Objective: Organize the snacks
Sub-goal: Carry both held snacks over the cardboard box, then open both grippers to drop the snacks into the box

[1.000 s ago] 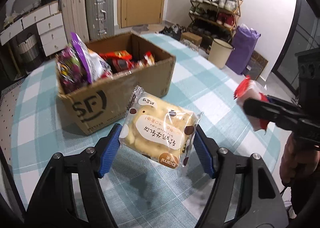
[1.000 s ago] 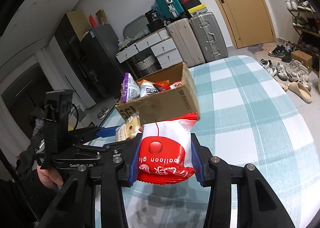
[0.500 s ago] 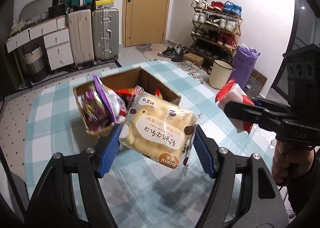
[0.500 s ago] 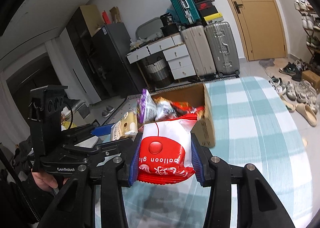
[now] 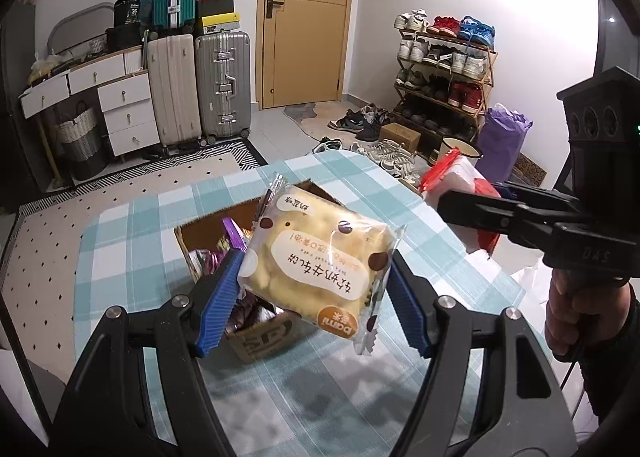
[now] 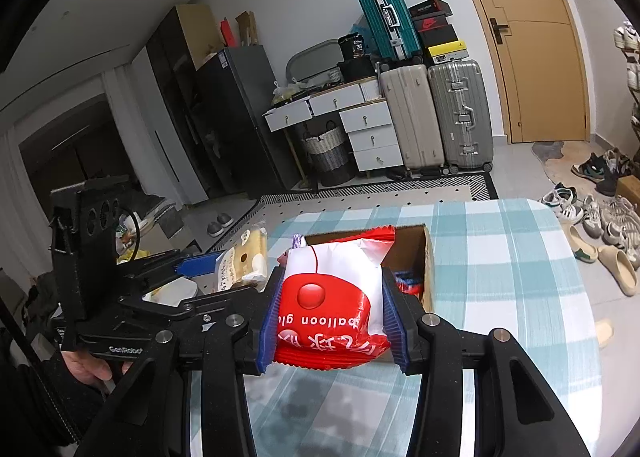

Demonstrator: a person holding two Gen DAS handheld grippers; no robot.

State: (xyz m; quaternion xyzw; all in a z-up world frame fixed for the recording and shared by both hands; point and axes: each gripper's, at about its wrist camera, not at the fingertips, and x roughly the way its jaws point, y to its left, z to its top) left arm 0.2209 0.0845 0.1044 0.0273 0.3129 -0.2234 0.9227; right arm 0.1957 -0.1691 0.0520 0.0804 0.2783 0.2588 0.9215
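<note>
Holding a yellow bread pack (image 5: pixel 316 269) above the cardboard box (image 5: pixel 260 337), apparently.

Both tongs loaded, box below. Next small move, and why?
Probably lower the left tongs toward the cardboard box and release there. They are shut on the yellow bread packet, held in the air over the box's open top, and snacks already lie inside. The right tongs are shut on the red-and-white snack bag and could follow.
</note>
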